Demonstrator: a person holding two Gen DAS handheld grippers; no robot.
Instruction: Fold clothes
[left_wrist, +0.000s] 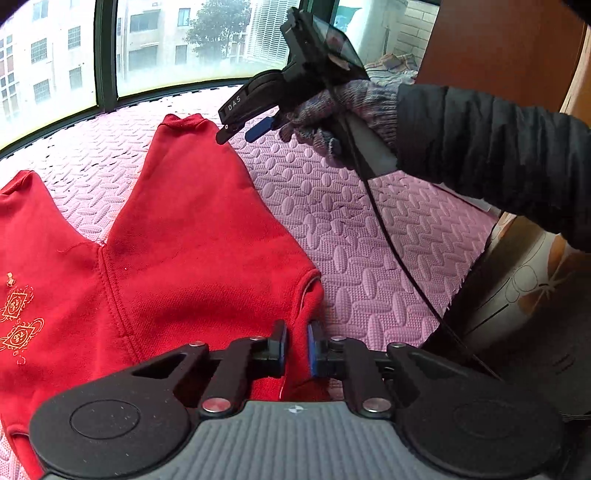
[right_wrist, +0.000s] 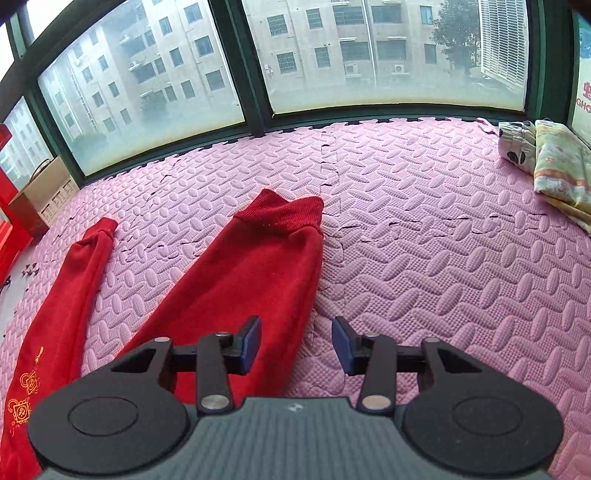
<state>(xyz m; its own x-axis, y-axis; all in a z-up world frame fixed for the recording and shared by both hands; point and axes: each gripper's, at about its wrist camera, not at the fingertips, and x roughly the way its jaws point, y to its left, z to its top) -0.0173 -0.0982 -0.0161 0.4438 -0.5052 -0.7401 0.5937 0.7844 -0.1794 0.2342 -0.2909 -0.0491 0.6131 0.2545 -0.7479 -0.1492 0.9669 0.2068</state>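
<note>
Pinching the waist edge of the red trousers (left_wrist: 192, 236) at lower centre, the left hand-held gripper (left_wrist: 296, 347) could lose the thick fabric if tugged, while the right hand-held gripper (right_wrist: 296, 341) hovers spread above the pink foam mat (right_wrist: 443, 258).

So your pants (right_wrist: 236, 291) are lying flat on the foam mat (right_wrist: 424, 258), legs pointing away toward the window (right_wrist: 388, 55). Your left gripper (left_wrist: 296, 347) sits at the waistband corner, fabric between its fingers. Your right gripper (right_wrist: 296, 345) is above the right leg's outer edge. A folded cloth pile (right_wrist: 554, 166) sits far right, a box (right_wrist: 40, 195) far left by the window.
</note>
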